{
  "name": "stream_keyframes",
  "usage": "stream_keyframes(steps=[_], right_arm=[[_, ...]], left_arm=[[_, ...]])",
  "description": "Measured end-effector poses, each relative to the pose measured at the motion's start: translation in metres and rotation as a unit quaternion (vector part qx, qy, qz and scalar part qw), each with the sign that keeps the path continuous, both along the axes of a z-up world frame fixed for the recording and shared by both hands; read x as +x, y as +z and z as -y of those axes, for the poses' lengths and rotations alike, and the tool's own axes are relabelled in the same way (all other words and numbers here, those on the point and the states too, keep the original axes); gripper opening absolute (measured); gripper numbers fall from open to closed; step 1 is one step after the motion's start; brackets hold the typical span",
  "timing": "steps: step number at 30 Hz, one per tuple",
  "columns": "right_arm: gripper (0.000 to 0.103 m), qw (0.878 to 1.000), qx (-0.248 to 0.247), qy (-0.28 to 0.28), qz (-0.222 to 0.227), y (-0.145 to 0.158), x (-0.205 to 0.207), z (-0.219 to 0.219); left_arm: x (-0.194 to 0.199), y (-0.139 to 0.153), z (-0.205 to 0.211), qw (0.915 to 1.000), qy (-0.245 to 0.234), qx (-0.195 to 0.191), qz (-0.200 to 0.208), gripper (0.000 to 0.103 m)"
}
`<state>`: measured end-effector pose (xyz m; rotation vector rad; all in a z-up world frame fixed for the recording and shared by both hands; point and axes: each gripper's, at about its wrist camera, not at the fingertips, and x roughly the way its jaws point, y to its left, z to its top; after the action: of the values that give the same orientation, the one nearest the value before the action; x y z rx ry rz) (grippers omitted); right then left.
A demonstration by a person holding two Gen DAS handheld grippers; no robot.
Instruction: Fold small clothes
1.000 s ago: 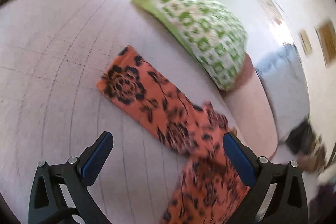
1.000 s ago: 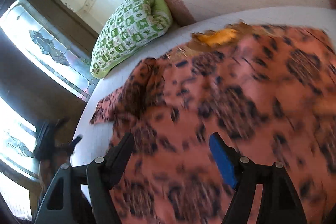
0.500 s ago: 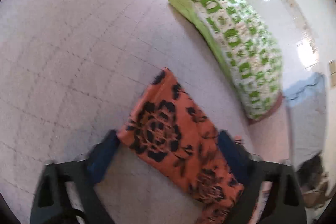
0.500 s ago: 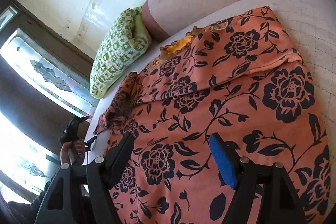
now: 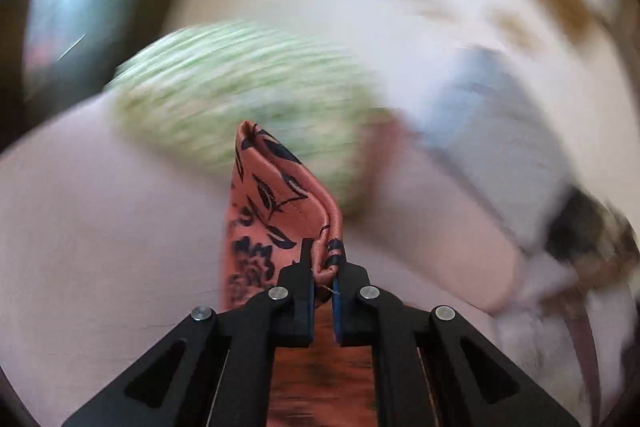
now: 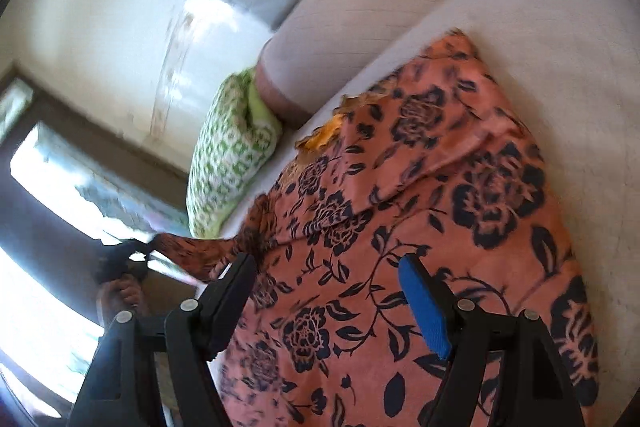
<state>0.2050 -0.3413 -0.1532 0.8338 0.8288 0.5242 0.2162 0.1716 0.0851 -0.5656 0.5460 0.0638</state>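
Now, left gripper: jaws have just been closing and are clamped on a bunched end of the orange floral garment. Pinched cloth stands up in a folded peak ahead of the fingers, stitched hem visible; more of it trails down beneath the gripper. Left wrist view is heavily blurred. Behind the peak, a green-and-white patterned pillow, a pink bolster to its right, a blue-grey cushion beyond.

Right gripper: jaws spread wide, nothing between the pads, hovering above the garment. Whether the fingertips touch the cloth I cannot tell. Blue pad shows on the right-hand finger.

From the right wrist view the garment lies spread on the pale quilted bedspread, black rose print up, one flap folded over near the far end, a yellow-orange lining patch at its edge. One narrow end stretches off to the left, raised off the bed, to the left gripper, gripped in the person's hand. Pillow sits beside the garment's far left edge, against the bolster.
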Motion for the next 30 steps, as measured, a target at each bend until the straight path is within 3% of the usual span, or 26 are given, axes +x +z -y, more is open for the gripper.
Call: stream_keyframes(steps=[2, 4, 6, 8, 11, 12, 13, 15, 17, 21, 24, 27, 29, 30], right_arm=[[0.077, 0.999, 0.037, -0.007, -0.026, -0.010, 0.002, 0.010], [0.077, 0.998, 0.053, -0.009, -0.031, -0.012, 0.002, 0.015], [0.077, 0.998, 0.064, -0.020, -0.021, -0.006, -0.001, 0.026], [0.077, 0.997, 0.068, -0.043, -0.013, -0.002, -0.004, 0.039], [0.078, 0.994, 0.084, -0.072, -0.024, -0.007, -0.005, 0.059], [0.078, 0.993, 0.088, -0.079, -0.028, -0.009, -0.005, 0.063], [0.081, 0.992, 0.086, -0.087, -0.032, -0.010, -0.005, 0.067], [0.081, 0.991, 0.087, -0.096, -0.036, -0.011, -0.004, 0.074], [0.081, 0.990, 0.085, -0.102, -0.035, -0.011, -0.004, 0.077], [0.081, 0.993, 0.066, -0.098, -0.025, -0.005, -0.002, 0.073], [0.081, 0.996, 0.037, -0.086, -0.013, 0.001, -0.002, 0.063], [0.081, 0.998, -0.011, -0.069, 0.000, 0.006, -0.006, 0.043], [0.081, 0.997, -0.045, -0.065, 0.007, 0.012, -0.013, 0.032], [0.081, 0.996, -0.057, -0.062, 0.009, 0.016, -0.018, 0.026]], left_arm=[[0.014, 0.028, 0.063, 0.9972, -0.058, 0.032, 0.036, 0.006], [0.030, 0.046, 0.142, 0.9878, -0.128, 0.062, 0.064, 0.006], [0.051, 0.041, 0.207, 0.9775, -0.187, 0.074, 0.062, 0.006], [0.071, 0.017, 0.259, 0.9688, -0.232, 0.076, 0.039, 0.008], [0.099, -0.053, 0.317, 0.9562, -0.277, 0.086, -0.037, 0.016], [0.104, -0.082, 0.326, 0.9544, -0.277, 0.089, -0.066, 0.024], [0.113, -0.119, 0.329, 0.9482, -0.282, 0.086, -0.120, 0.048], [0.119, -0.175, 0.318, 0.9342, -0.271, 0.092, -0.214, 0.053], [0.110, -0.203, 0.290, 0.9301, -0.243, 0.108, -0.253, 0.053], [0.061, -0.192, 0.191, 0.9484, -0.171, 0.110, -0.243, 0.055], [0.003, -0.187, 0.129, 0.9563, -0.129, 0.099, -0.243, 0.058], [-0.070, -0.196, 0.070, 0.9572, -0.071, 0.095, -0.264, 0.060], [-0.106, -0.209, 0.049, 0.9522, -0.053, 0.093, -0.286, 0.056], [-0.132, -0.209, 0.041, 0.9567, -0.066, 0.098, -0.266, 0.053]])
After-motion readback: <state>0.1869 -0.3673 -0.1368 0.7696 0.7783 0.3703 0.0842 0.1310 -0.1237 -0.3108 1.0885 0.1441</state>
